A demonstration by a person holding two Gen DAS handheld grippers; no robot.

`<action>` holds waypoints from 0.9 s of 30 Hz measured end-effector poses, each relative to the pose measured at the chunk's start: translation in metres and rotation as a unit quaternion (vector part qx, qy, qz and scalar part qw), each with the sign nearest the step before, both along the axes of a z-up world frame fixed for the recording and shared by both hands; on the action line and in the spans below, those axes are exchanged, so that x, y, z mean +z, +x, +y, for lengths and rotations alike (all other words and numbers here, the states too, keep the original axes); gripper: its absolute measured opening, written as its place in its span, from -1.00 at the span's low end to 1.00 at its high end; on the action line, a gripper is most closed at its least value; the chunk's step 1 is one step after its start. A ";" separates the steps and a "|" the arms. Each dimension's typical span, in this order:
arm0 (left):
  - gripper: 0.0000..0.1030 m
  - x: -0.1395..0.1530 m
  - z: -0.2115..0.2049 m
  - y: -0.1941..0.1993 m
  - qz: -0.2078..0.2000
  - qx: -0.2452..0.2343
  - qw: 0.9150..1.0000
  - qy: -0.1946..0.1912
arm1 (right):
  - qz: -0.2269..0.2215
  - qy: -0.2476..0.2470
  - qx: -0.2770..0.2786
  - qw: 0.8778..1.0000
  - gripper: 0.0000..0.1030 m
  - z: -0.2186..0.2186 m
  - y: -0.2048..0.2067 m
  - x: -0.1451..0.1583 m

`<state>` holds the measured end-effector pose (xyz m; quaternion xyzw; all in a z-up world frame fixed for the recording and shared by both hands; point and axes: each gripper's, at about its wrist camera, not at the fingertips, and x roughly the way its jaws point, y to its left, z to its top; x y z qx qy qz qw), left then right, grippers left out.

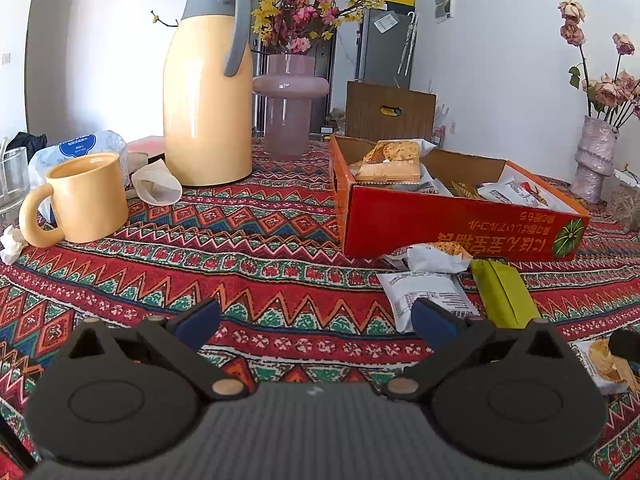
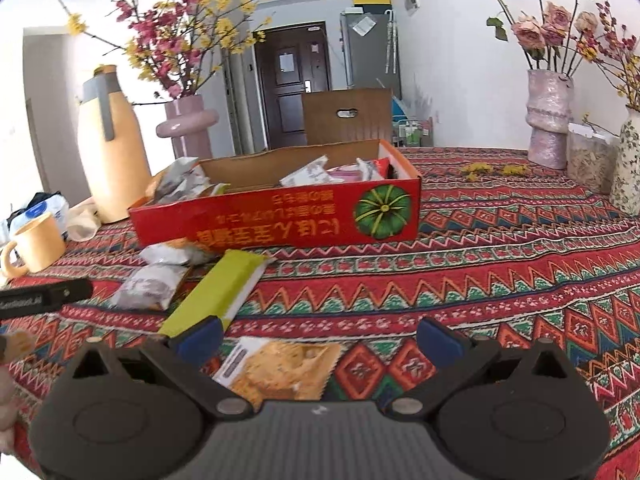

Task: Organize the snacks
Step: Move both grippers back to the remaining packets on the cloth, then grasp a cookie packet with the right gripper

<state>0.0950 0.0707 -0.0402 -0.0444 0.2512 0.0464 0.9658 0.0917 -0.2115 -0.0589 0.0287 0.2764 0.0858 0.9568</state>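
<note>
Hovering low over the patterned tabletop (image 1: 280, 280), left gripper (image 1: 316, 322) with fingers (image 1: 198, 322) spread wide and holding nothing. Ahead of the right-hand finger: a white snack packet (image 1: 426, 294), touched at its near edge in view, and just beyond it a green bar pack (image 1: 506, 294). Farther ahead on that side, the red cardboard box (image 1: 448, 228) already holding several snack packs, with another white pouch (image 1: 434, 254) lying against its near wall. Ahead of the left-hand finger, well apart: a yellow mug (image 1: 86, 198) and yellow thermos jug (image 1: 208, 92).

Hanging likewise, right gripper (image 2: 320, 340) with fingers (image 2: 440, 340) wide apart and gripping nothing. Lying between them and close below: a cracker packet (image 2: 280, 368). Beyond the left-hand finger, the green bar pack (image 2: 218, 290), then the box (image 2: 276, 220).
</note>
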 end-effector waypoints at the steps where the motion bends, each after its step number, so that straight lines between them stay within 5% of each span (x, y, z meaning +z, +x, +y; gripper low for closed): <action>1: 1.00 0.000 0.000 0.000 0.000 0.000 1.000 0.000 | 0.002 0.000 0.001 1.000 1.00 0.001 -0.001 0.000; 19: 1.00 0.000 0.001 0.000 0.001 -0.001 1.000 -0.007 | 0.066 -0.063 0.000 0.996 1.00 0.032 0.018 -0.021; 27: 1.00 0.000 0.002 0.000 0.001 -0.002 1.000 -0.009 | 0.056 -0.059 0.000 0.997 1.00 0.032 0.016 -0.023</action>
